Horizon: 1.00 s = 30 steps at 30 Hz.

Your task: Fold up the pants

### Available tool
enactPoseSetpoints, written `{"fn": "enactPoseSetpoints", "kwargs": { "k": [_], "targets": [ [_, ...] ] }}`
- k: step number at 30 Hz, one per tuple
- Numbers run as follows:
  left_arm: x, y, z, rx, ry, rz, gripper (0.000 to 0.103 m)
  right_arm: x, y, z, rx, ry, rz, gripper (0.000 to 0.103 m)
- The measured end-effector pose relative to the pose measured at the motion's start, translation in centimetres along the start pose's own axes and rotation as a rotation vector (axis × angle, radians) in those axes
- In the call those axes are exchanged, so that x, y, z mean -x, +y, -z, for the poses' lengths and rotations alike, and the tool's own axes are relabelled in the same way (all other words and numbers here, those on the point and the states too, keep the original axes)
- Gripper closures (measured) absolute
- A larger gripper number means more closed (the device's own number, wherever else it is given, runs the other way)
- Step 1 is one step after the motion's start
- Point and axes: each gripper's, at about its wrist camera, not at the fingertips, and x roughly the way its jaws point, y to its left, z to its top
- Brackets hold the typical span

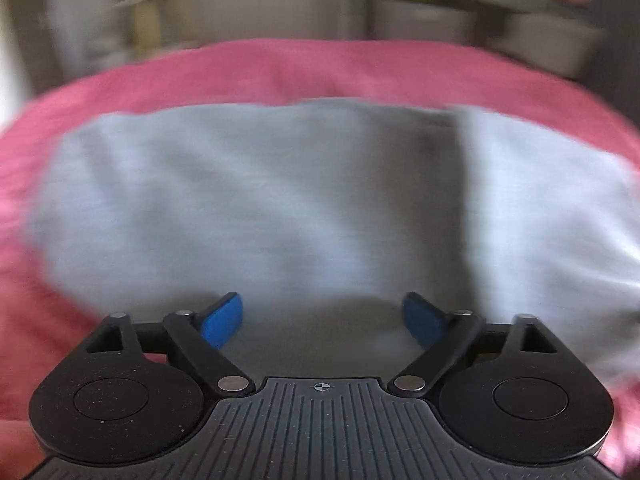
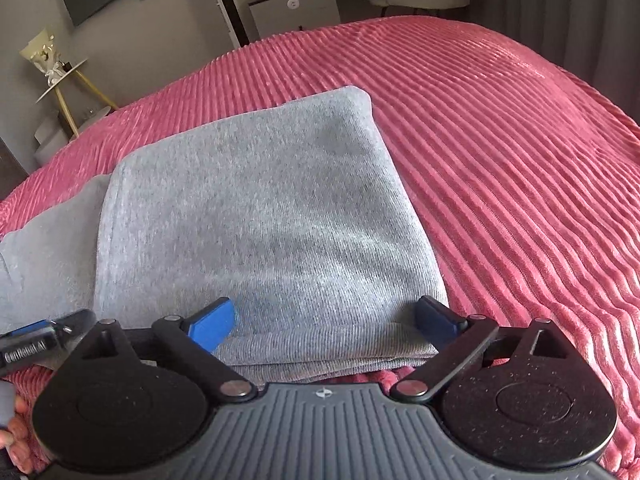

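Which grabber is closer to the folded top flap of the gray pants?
Right. The right gripper straddles the flap's near edge; the left gripper hovers over the single layer beside it.

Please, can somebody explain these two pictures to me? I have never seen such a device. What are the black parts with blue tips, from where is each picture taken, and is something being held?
These are two hand-held grippers, one in each hand of a person; there is no robot. Each carries a camera looking forward along its two blue-padded fingers. One picture comes from the left gripper, blurred; the other from the right gripper. On a bed with a pink ribbed blanket lie grey pants, already folded over themselves. Both grippers stand open above the cloth and hold nothing. In the right view, part of the left gripper shows at the lower left edge.
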Motion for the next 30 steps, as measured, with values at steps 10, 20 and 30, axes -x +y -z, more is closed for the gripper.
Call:
{"fn": "enactPoseSetpoints", "kwargs": {
  "k": [10,20,30],
  "targets": [
    [1.6,-0.1,0.2,0.046,-0.043,0.299,0.01,-0.2,-0.1,0.0,-0.013,0.005,-0.003,0.006],
    [2.1,-2.3,0.8,-0.084,-0.069,0.104,0.004,-0.2,-0.2,0.0,-0.019,0.005,-0.005,0.006],
    [2.5,16.5,-2.2,0.584,-0.156,0.189,0.004,0.6,-2.3,0.3,-0.151,-0.05,-0.08,0.006]
  ]
}}
